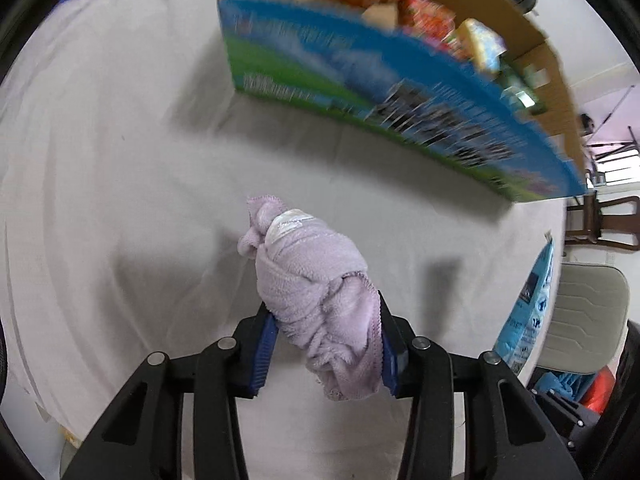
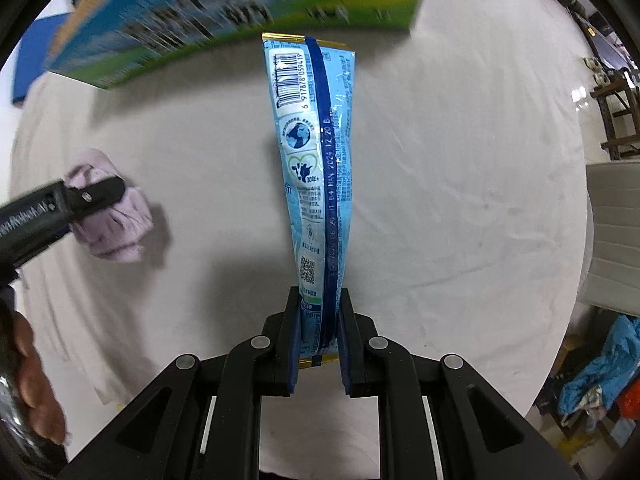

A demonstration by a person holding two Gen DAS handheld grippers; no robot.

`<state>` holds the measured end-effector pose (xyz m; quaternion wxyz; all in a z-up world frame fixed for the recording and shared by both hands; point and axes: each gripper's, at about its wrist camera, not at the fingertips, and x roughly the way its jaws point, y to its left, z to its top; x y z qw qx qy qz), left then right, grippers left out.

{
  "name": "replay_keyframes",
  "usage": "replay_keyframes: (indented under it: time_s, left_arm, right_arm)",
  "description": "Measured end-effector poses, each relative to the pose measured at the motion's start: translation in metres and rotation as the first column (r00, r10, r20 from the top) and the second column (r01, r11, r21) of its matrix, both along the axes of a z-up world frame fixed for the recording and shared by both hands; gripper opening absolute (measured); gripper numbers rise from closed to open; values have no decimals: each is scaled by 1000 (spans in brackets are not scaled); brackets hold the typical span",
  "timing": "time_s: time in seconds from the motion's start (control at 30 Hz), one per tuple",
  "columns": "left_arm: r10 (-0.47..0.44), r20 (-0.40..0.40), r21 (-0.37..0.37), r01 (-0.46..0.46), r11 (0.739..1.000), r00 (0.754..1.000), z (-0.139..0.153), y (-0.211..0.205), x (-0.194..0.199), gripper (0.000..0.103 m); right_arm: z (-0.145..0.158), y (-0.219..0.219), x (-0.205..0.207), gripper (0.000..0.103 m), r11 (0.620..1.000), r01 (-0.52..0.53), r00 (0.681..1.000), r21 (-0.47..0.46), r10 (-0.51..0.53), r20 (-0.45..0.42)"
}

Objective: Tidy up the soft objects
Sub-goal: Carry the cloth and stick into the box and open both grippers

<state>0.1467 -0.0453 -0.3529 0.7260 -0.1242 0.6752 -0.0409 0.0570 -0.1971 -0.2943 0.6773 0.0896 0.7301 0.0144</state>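
Observation:
My left gripper [image 1: 326,344] is shut on a knotted lilac towel [image 1: 316,292] and holds it above the white tablecloth [image 1: 120,200]. The towel [image 2: 116,220] and the left gripper [image 2: 92,194] also show at the left of the right wrist view. My right gripper [image 2: 318,332] is shut on the lower end of a light blue snack pouch [image 2: 316,160], which stands up ahead of the fingers; its edge shows in the left wrist view [image 1: 534,300]. A blue and green cardboard box [image 1: 380,92] with packets and soft items inside lies ahead; it also shows in the right wrist view [image 2: 224,12].
A white cloth [image 2: 460,200] covers the table. A pale chair [image 1: 588,320] stands off its right edge, with a wooden chair [image 1: 600,220] behind. Blue and orange cloth [image 2: 600,376] lies on the floor at the right.

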Motion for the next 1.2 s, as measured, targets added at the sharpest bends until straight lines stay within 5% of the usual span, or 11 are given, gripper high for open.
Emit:
replay_keyframes:
  time_s: [0.1,0.33,0.57,0.9,1.2]
  left_arm:
    - [-5,51,-26,7,1000,999,28,-12,8,40]
    - [-39,180,-62,51,997,983,109,30,46,40]
    - [-33,222,-55,47,997,974,126,40,105,40]
    - [57,89,-94,-49,994,994,78,61,185,41]
    - [32,-28,-57,-33,998,999,27,56,207,41]
  right_arm:
    - [35,3,9,16,999,-4,999,41,2,53]
    - [109,5,51,16,988,12,982,151,-40,184]
    - [145,13,125,16,985,20,960,172,-67,271]
    - [65,13,197,16,952,199,954,234,-243,178]
    - [-6,12,220,16,914,320,932,251,-352,90]
